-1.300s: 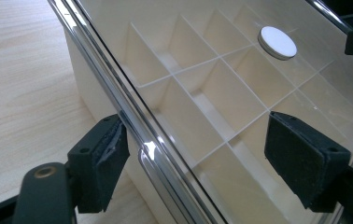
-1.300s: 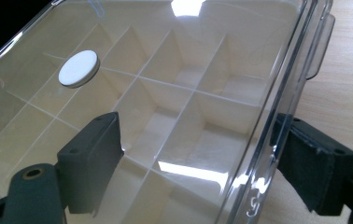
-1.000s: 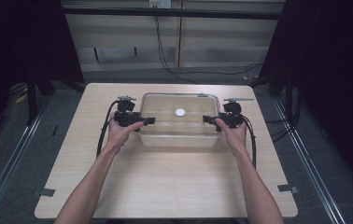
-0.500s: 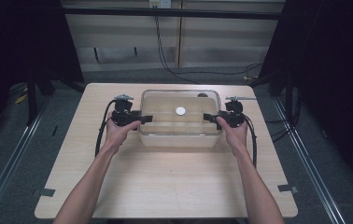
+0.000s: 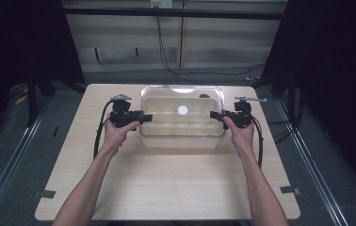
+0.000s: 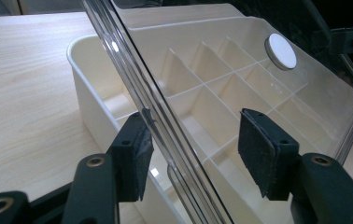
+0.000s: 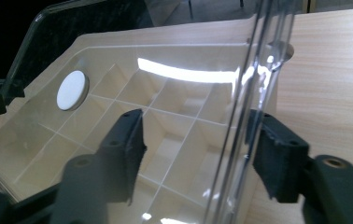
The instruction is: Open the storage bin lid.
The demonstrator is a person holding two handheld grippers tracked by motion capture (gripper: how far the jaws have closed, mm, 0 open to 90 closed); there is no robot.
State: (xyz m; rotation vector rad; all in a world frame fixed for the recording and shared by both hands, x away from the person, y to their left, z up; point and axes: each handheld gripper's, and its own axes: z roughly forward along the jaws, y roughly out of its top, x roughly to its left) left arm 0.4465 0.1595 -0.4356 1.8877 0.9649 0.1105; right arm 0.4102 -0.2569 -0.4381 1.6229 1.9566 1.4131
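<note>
On the pale wooden desk (image 5: 166,183), toward its far middle, sits a cream divided box (image 5: 182,136) with a clear lid (image 5: 182,101) over it, and a claw stands at each short end.

At the left, a hand (image 5: 115,134) holds the left claw (image 5: 142,117) against the lid's left edge. In the left gripper view the left claw (image 6: 193,149) has its jaws spread, one on each side of the clear lid (image 6: 240,79). The lid's rim passes between them. The near pad looks to be touching or just beside the rim, while the other pad stands apart from the clear sheet. Here the lid's edge stands above and away from the wall of the cream box (image 6: 90,102), so the lid is lifted at this end, and the rows of compartments show through it.

In the middle of the lid sits a round white disc (image 5: 182,110).

At the right, the other hand (image 5: 240,134) holds the right claw (image 5: 214,115) at the lid's right edge. In the right gripper view the right claw (image 7: 195,154) is also spread, with the lid's clear rim (image 7: 240,121) running upright between the two jaws. The rim lies nearer the right-hand pad, though contact can't be told. The white disc (image 7: 72,90) and the far claw's dark tip show beyond, across the compartments.

A black cable (image 5: 101,127) loops from the left claw, and another (image 5: 260,141) trails beside the right forearm.
</note>
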